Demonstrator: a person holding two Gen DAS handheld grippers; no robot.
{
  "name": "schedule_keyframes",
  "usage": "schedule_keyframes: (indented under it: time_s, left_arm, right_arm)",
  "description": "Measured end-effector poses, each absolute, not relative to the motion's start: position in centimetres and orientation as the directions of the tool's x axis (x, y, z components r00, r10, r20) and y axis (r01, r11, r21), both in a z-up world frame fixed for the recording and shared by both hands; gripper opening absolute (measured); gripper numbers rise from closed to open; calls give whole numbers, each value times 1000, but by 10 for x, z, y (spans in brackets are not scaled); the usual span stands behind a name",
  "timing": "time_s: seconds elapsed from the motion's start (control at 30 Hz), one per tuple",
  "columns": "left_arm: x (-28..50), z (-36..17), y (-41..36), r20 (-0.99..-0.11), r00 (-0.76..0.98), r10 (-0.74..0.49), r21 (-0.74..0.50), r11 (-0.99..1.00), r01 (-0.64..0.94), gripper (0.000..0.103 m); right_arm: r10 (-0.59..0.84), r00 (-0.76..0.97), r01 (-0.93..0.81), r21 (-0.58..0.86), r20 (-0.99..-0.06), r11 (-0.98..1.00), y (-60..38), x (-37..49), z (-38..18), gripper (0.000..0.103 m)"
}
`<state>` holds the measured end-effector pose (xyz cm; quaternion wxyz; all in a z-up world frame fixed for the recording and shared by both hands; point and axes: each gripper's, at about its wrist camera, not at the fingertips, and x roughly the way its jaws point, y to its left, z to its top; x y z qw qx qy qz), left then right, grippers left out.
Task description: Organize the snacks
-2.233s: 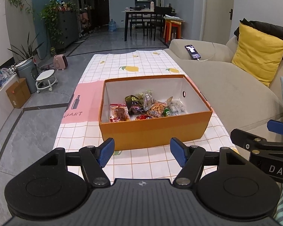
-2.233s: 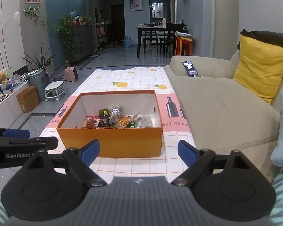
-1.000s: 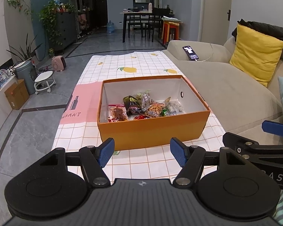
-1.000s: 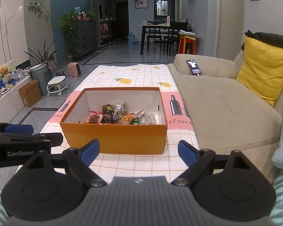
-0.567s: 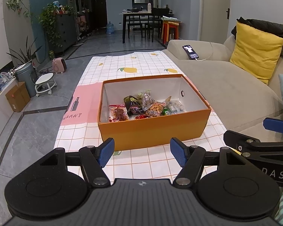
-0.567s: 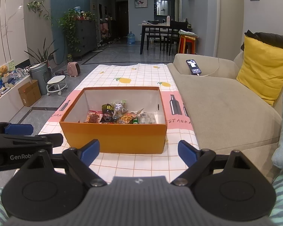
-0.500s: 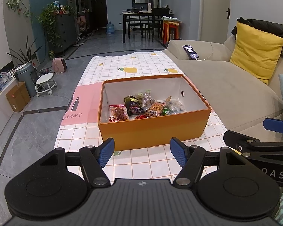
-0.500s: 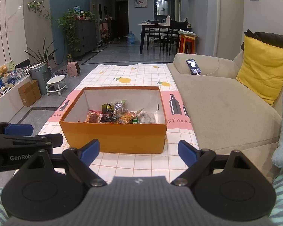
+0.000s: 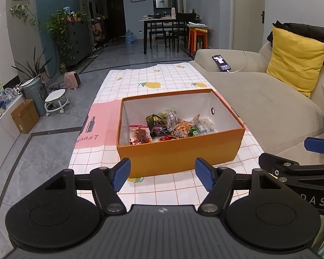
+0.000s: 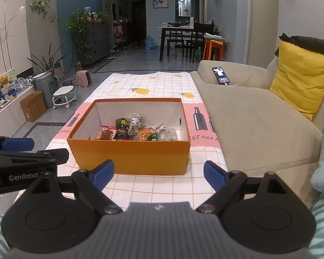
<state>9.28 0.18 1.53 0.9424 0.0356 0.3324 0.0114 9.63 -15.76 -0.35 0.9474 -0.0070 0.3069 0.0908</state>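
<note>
Presently, left wrist: my left hand-held gripper [image 9: 163, 173] gapes empty, short of the orange box [image 9: 179, 153] holding the snack packets [image 9: 169, 126] on the tabletop [image 9: 97, 157]. Right wrist: right hand-held gripper [image 10: 159, 173] likewise wide, empty. Best approach over the near wall, singling one packet.

Snacks [image 9: 170, 126] in box [image 9: 179, 155], box on table [image 9: 153, 79], sofa [image 9: 270, 108] right

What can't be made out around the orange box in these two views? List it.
- Right wrist view: the orange box near wall hides the lower parts of the snack packets.
- Both views: packet print is too small to read.
- Left wrist view: the right gripper is cut off by the frame edge.
- Phone screen: too small.
</note>
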Motion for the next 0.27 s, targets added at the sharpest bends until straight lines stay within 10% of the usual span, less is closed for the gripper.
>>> schedule_keyframes:
  time_s: [0.27]
  left_arm:
    - [90,18,5,-602,796,62,69,997,-26,80]
  right_arm:
    - [164,794,-173,41,-585,984,-158,96,-5,87]
